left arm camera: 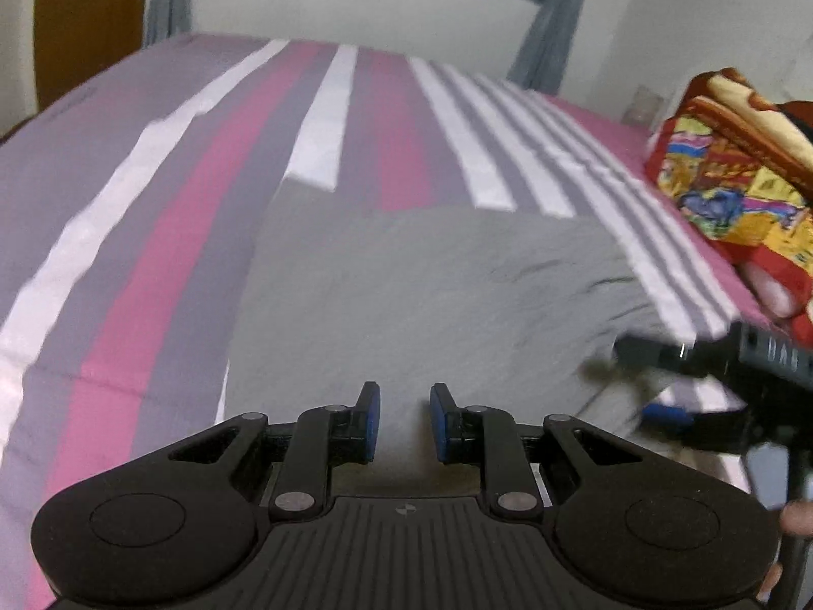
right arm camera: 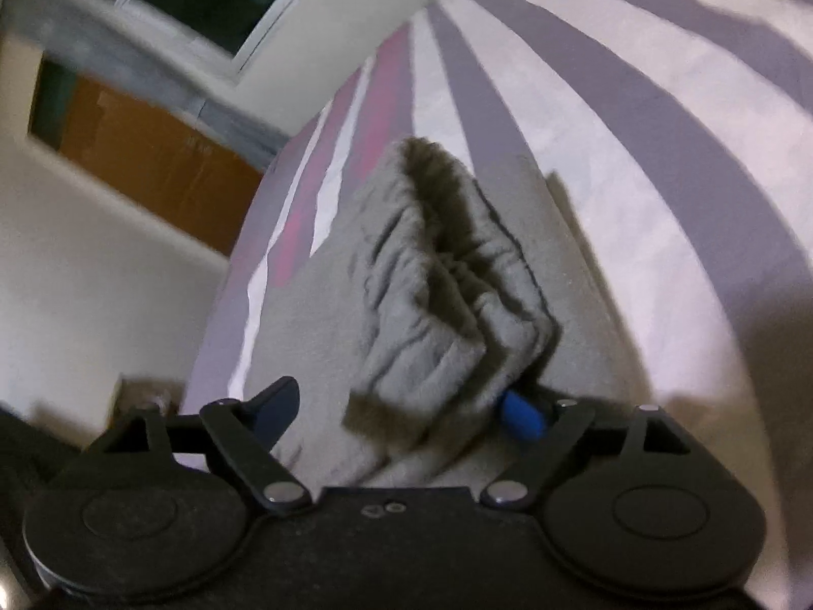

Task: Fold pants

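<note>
Grey pants (left arm camera: 406, 295) lie flat on the striped pink, grey and white bedsheet (left arm camera: 152, 234). My left gripper (left arm camera: 405, 422) hovers over the near part of the pants, jaws a little apart and holding nothing. My right gripper (left arm camera: 655, 381) shows at the pants' right edge in the left wrist view. In the right wrist view my right gripper (right arm camera: 401, 417) is open, with the bunched elastic waistband of the pants (right arm camera: 447, 279) standing up between its fingers. Its blue right pad (right arm camera: 523, 414) touches the cloth.
A folded colourful blanket (left arm camera: 737, 173) lies at the bed's right side. A wall, grey curtains (left arm camera: 554, 35) and a window (right arm camera: 203, 0) are behind the bed. A brown door (left arm camera: 86, 15) stands at the far left.
</note>
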The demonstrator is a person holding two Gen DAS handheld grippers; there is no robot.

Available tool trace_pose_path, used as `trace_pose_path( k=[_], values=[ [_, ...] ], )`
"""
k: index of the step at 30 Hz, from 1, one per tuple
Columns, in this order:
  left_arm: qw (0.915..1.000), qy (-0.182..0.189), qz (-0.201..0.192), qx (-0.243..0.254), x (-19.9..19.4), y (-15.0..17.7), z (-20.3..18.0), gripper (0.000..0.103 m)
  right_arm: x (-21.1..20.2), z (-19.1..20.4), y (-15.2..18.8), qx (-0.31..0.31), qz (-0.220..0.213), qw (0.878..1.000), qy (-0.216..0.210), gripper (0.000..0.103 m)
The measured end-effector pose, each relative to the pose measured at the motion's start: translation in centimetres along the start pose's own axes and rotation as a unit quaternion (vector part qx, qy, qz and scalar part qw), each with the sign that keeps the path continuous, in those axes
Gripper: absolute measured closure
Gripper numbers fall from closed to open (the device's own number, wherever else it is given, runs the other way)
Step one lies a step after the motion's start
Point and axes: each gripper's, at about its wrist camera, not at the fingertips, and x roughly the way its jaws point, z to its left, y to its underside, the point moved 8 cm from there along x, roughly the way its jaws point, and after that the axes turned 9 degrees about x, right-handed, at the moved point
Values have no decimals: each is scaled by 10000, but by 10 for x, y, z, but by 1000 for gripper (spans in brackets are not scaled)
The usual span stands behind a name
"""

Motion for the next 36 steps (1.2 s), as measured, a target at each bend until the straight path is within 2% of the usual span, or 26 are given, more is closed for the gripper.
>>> trace_pose_path(
  k=[1,3,7,10,12,15,17,19,22,23,25,27,29,31,32,34,36],
  values=[
    [10000,0,49,-76,5,5,3,83,1,-1,-4,47,-128,9999,90,53],
    [9998,20,34,-177,8,9,4,83,-2,3,-7,-73,-274,9995,122,57],
    [9998,90,-71,-133,6,9,1,83,-25,30,4,-917,-552,9942,113,59],
    [9997,219,-66,-115,4,11,-4,83,-40,28,8,-1012,-680,9925,99,59],
    [9997,220,25,-62,7,14,-8,83,-38,9,11,-873,-624,9938,293,59],
    [9997,178,169,-20,17,21,-10,83,-23,-23,12,-462,-399,9965,577,55],
    [9996,192,179,-94,16,20,-9,83,-25,-24,8,-296,-403,9976,489,52],
    [9996,177,160,-117,11,17,-9,83,-35,-13,3,-500,-560,9958,520,41],
    [9996,178,58,-197,4,13,-7,83,-58,4,-4,-1007,-1001,9875,680,37],
    [9996,167,7,-230,2,11,-7,83,-63,11,-6,-1202,-1095,9843,694,38],
    [9995,208,-18,-223,3,6,-10,83,-63,29,-6,-1648,-1147,9770,712,59],
    [9996,221,-15,-156,6,2,-17,83,-54,54,-1,-2286,-1141,9642,711,66],
    [9996,249,93,-97,14,3,-24,83,-39,66,6,-2649,-951,9568,729,69],
    [9996,190,228,-31,25,12,-27,83,-27,57,10,-2769,-719,9532,973,70],
    [9997,155,175,0,26,15,-28,83,-21,43,11,-2775,-624,9507,1232,70],
    [9995,286,133,-36,27,20,-28,83,-9,19,12,-2800,-515,9467,1509,78],
    [9992,381,130,-30,27,22,-28,83,-11,2,14,-2735,-525,9510,1344,78]
  ],
)
